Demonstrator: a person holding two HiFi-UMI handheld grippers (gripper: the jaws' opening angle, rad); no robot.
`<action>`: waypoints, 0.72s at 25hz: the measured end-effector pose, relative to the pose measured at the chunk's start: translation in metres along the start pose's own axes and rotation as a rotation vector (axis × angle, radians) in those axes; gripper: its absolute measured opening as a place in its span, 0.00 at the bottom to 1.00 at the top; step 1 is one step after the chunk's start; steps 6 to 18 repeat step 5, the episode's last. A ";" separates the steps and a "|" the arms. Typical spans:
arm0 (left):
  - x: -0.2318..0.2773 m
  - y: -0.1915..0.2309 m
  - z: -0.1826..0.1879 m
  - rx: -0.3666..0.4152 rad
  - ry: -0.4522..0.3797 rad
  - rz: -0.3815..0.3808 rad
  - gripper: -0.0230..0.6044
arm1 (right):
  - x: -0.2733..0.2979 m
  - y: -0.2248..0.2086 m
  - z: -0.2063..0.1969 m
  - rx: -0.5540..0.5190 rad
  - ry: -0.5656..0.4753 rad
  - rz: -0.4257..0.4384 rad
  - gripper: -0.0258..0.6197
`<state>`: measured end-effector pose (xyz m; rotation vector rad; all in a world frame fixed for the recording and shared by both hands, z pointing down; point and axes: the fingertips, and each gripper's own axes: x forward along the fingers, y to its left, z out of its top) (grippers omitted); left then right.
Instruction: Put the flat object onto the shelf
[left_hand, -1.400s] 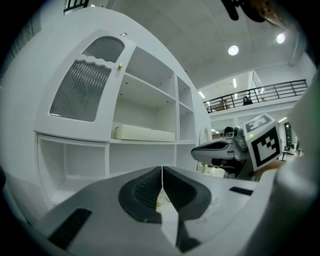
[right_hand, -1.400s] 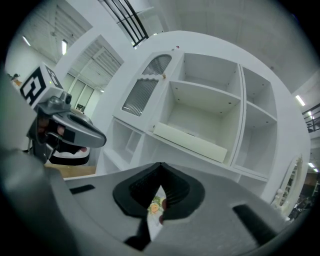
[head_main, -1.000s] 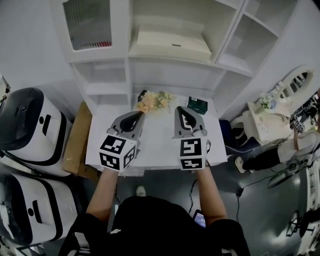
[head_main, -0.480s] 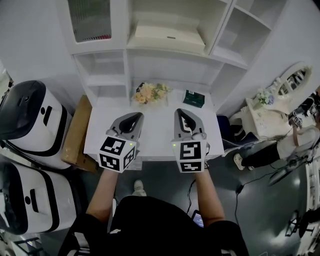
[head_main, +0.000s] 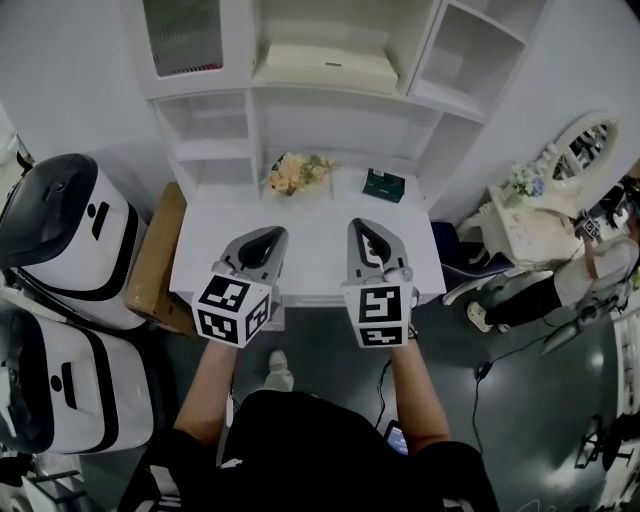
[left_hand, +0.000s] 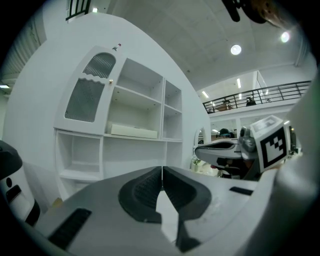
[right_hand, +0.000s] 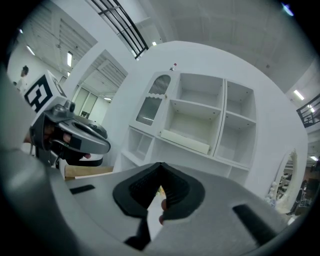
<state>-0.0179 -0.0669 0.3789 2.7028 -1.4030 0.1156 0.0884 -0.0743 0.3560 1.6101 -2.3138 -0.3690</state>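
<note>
A flat dark green object (head_main: 384, 184) lies on the white desk (head_main: 310, 215) at its back right, below the white shelf unit (head_main: 300, 100). Both grippers hover side by side over the desk's front edge, well short of the green object. My left gripper (head_main: 274, 233) is shut and holds nothing; its jaws meet in the left gripper view (left_hand: 162, 171), pointing at the shelf unit (left_hand: 135, 107). Also shut and empty is my right gripper (head_main: 360, 224), whose own view (right_hand: 160, 166) faces the shelf unit (right_hand: 200, 115).
A bunch of flowers (head_main: 293, 172) sits at the desk's back left. A cream flat box (head_main: 318, 62) lies on a middle shelf. Two white rounded machines (head_main: 60, 240) and a cardboard box (head_main: 155, 260) stand at the left. A white vanity with mirror (head_main: 585, 150) and a seated person (head_main: 530, 295) are at the right.
The view has pulled back from the desk: both grippers, formerly over its middle, now hover at its front edge. Both stay shut.
</note>
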 end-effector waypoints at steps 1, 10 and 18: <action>-0.003 -0.004 0.000 0.002 0.000 0.002 0.05 | -0.005 0.000 0.000 -0.002 0.000 -0.001 0.04; -0.016 -0.020 -0.001 0.015 0.003 0.010 0.05 | -0.025 -0.001 0.000 -0.004 0.000 -0.004 0.04; -0.016 -0.020 -0.001 0.015 0.003 0.010 0.05 | -0.025 -0.001 0.000 -0.004 0.000 -0.004 0.04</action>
